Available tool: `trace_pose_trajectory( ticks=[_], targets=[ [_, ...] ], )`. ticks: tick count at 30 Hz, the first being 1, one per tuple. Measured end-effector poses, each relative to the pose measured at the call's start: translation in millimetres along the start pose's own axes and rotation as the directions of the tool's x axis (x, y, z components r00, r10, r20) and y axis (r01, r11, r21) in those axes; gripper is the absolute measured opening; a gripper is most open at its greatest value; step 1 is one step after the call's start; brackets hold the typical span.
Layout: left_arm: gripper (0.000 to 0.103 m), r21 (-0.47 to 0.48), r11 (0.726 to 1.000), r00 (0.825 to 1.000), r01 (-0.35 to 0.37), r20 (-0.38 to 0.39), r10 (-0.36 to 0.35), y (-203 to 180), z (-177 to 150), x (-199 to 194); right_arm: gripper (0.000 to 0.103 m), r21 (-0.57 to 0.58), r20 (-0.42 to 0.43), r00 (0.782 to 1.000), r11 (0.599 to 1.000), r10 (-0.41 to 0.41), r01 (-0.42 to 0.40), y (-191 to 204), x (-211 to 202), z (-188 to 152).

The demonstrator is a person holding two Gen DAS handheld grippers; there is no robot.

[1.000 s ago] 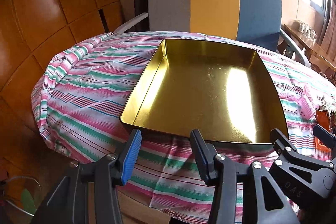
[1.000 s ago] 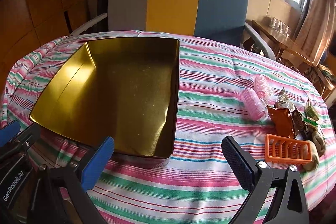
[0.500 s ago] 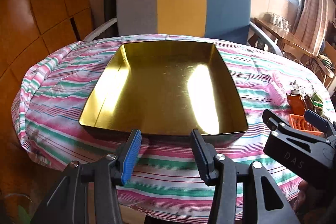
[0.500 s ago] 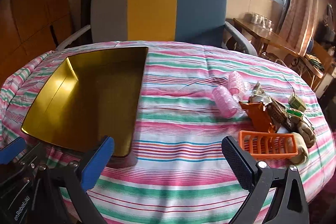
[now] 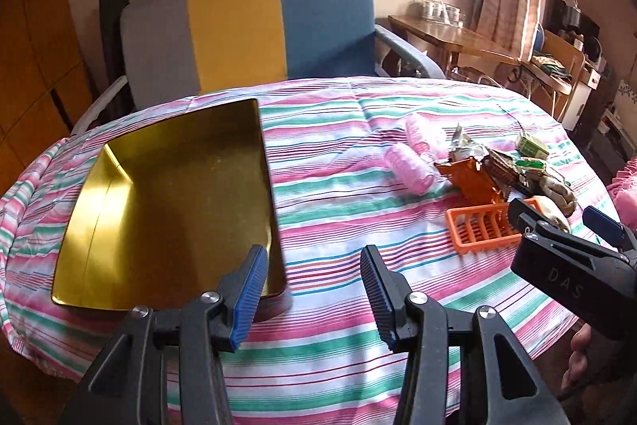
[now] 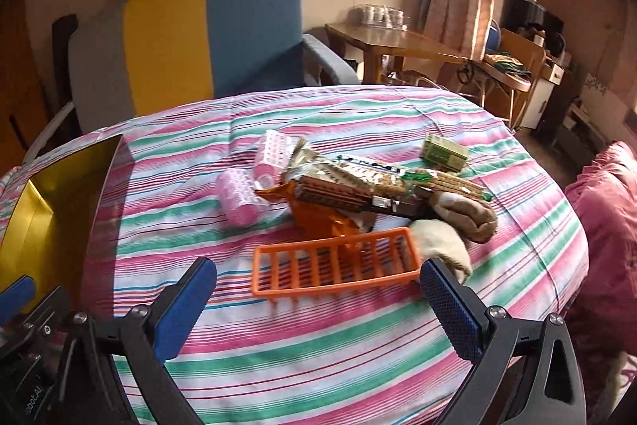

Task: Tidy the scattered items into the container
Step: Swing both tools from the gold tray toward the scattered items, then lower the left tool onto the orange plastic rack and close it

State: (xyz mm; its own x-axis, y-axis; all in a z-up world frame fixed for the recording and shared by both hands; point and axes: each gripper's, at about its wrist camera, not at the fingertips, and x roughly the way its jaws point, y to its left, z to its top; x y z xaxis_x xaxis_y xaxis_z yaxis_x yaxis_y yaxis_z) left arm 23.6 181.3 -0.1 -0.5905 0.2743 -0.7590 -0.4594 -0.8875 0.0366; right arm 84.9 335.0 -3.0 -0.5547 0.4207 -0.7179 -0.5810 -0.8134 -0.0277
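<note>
Right wrist view, nearest first: the right gripper (image 6: 318, 309) hangs with its blue-padded jaws spread wide and nothing between them, just short of the orange slatted plastic rack (image 6: 336, 267) on the bench (image 6: 318, 365), which is covered in a pink, green and white striped cloth. Beyond the rack lies a tight heap: a beige knitted glove (image 6: 446, 241) touching the rack's right end, a crumpled orange foil wrapper (image 6: 314, 222), a long brown biscuit packet (image 6: 350, 186) across it, two pink plastic hair rollers (image 6: 239, 198) to the left, and a small green carton (image 6: 444, 150) farthest back.

In the left wrist view the left gripper (image 5: 314, 289) is also empty, jaws parted about halfway, hovering by the near right corner of the shallow gold metal tin (image 5: 175, 202), well apart from the heap.

Risks, as I judge them: the rack is wide and open-ribbed, so a grip across its length may slip or tip it; closing low may pinch the cloth and drag everything. The glove could snag and come along. The rollers will probably roll if nudged, and the foil wrapper will likely crumple out of a loose grip.
</note>
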Motion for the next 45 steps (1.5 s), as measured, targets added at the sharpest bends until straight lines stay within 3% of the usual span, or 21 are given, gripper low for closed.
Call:
trace_pose_trajectory(
  ticks=[7,10,14,18,23,34,45],
  targets=[
    [0.049,0.074,0.997,0.999,0.036,0.016,-0.038,-36,8,-3,0.103,0.059,-0.008,0.998,0.997,-0.055,0.055,-34,1,5],
    [0.050,0.088,0.995,0.999,0.044,0.012,-0.045,-42,11,1,0.103,0.060,-0.020,0.999,0.998,-0.030,0.031,-42,5,5],
    [0.050,0.108,0.988,0.994,0.107,-0.023,-0.105,-52,14,17,0.103,0.083,-0.028,0.998,0.995,0.051,-0.048,-63,11,0],
    [0.050,0.113,0.972,0.978,0.207,-0.060,-0.201,-65,15,33,0.103,0.128,-0.068,0.991,0.986,0.113,-0.104,-92,20,-9],
    [0.050,0.119,0.944,0.947,0.307,-0.137,-0.291,-84,13,58,0.103,0.213,-0.102,0.985,0.970,0.139,-0.114,-127,31,-23],
    [0.050,0.093,0.943,0.928,0.319,-0.235,-0.290,-103,16,105,0.103,0.312,-0.081,0.957,0.919,0.278,-0.240,-157,39,-25],
    [0.050,0.096,0.946,0.928,0.309,-0.247,-0.278,-104,14,121,0.103,0.363,-0.088,0.945,0.894,0.314,-0.263,-161,57,-18]
  ],
)
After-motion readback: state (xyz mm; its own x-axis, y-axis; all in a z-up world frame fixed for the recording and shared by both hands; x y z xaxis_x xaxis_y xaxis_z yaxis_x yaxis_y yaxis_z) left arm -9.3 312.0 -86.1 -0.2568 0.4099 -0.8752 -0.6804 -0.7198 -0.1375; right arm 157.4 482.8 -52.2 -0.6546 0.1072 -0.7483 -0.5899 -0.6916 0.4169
